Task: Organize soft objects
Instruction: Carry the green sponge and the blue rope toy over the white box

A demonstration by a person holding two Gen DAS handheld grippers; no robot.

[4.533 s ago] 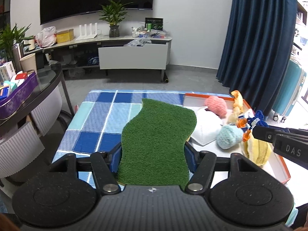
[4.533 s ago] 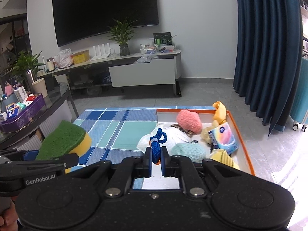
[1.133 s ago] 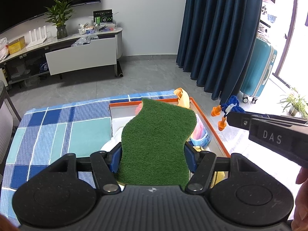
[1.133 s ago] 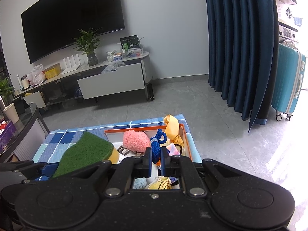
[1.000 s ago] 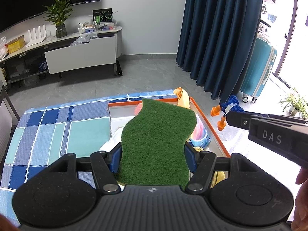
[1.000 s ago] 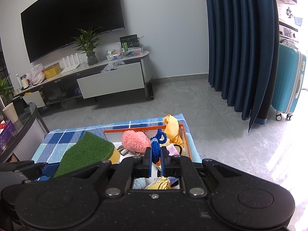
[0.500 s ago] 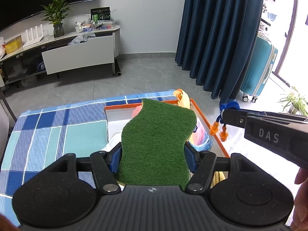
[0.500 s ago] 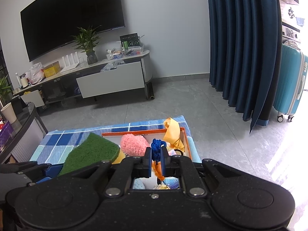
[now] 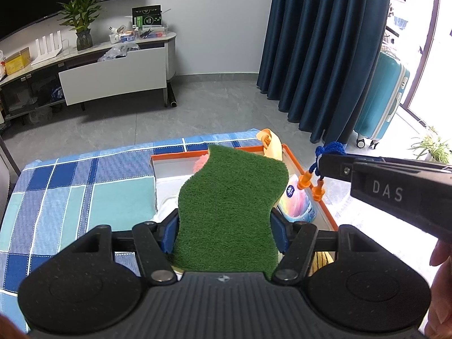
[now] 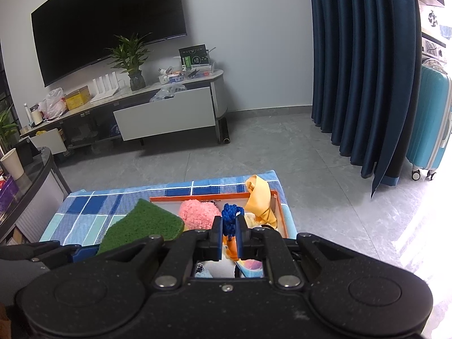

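Left wrist view: the left gripper [image 9: 224,227] is clamping a green sponge [image 9: 230,206] by its sides, jaws partly spread, the sponge's long axis running straight out toward the orange-rimmed box [image 9: 327,212] on the checked worktop [image 9: 84,186]. The right gripper [image 10: 227,233] is pinching shut on blue corded earplugs [image 9: 312,179], orange plugs dangling down over the box's right rim. Pink pom-pom [image 10: 197,216], yellow cloth [image 10: 258,197] and tissue pack [image 9: 298,203] are sitting inside already; both held items look left to place.
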